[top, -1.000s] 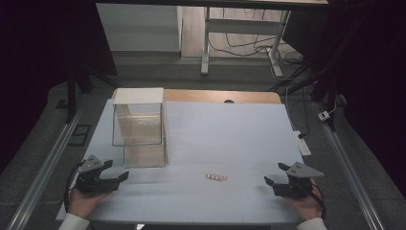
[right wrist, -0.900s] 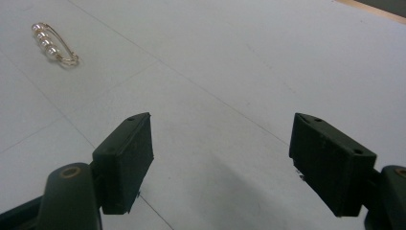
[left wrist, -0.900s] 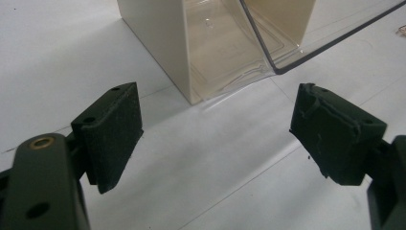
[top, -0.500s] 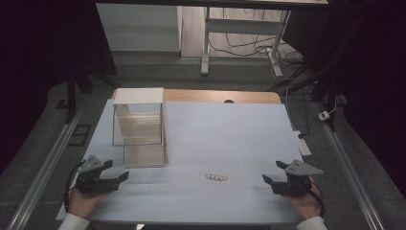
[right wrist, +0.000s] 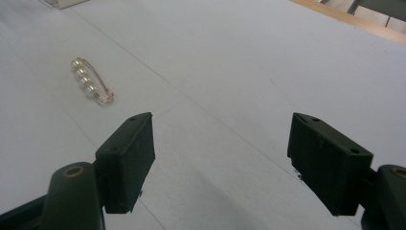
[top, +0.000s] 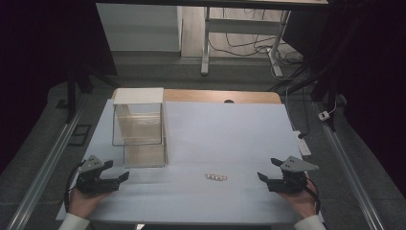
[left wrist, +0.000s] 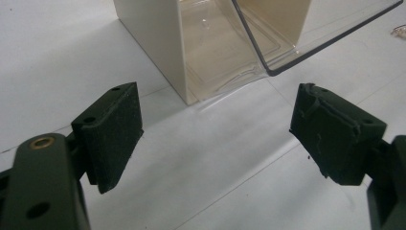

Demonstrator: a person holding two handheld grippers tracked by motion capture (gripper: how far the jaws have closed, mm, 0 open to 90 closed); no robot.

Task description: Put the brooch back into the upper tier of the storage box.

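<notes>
your right gripper (top: 272, 179) (jaws apart, empty) is nearer the pearl pin (top: 216, 177), which lies left of it, long axis left-right.

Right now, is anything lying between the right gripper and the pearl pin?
No. In the high view, bare mat separates the right gripper from the pin; the right gripper view agrees.
</notes>
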